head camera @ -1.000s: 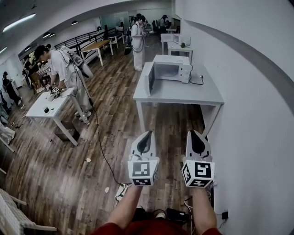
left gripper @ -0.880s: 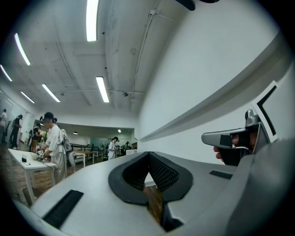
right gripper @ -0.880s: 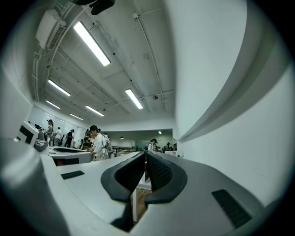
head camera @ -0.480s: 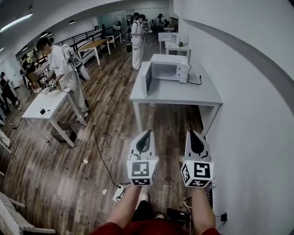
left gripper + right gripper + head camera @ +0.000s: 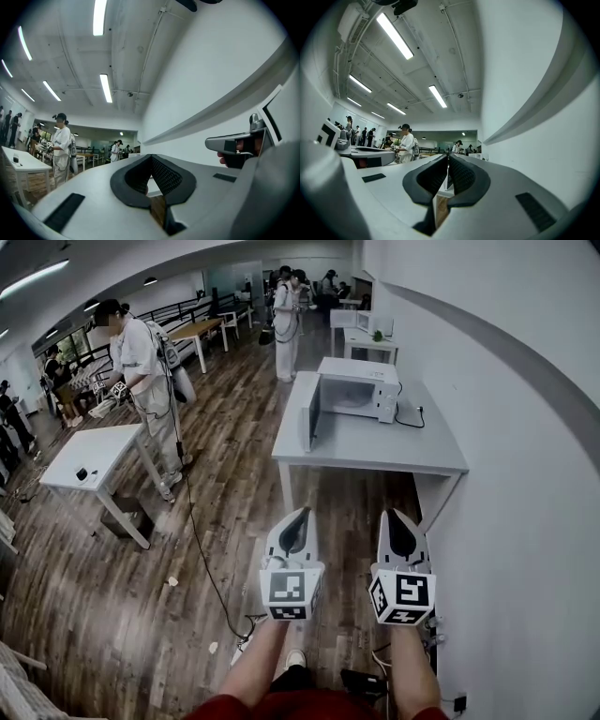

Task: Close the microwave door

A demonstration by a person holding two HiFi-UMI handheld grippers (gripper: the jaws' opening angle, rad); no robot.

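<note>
Right now the step in hand is, by my reading, the approach. The white box-shaped microwave oven (image 5: 361, 390) sits at the far end of the long grey surface (image 5: 375, 446) ahead of me, close to the white wall (image 5: 525, 474) on my right. I am well apart from it, with bare brown wooden floor (image 5: 234, 521) between us. Its dark-framed door (image 5: 309, 415) stands open, swung out from the left side of the oven towards me, so the pale cavity shows.

My left hand-held gripper (image 5: 296, 518) has its jaws together, and its own view shows nothing between the black ribbed pads. My right hand-held gripper (image 5: 397, 518) looks the same, with the pads meeting at the tip and nothing held. Both point ahead, side by side, low in front of me.

Nothing of the closing itself is done yet. Next I need to get within reach of the surface's near end. Then one gripper should go to the outer face of the door, probably the left, since the door hangs on that side. Closed jaws should serve well as a blunt pusher. I would press near the free edge and sweep the door round to the oven front until it seats, gently enough that the oven does not slide on the surface.
</note>
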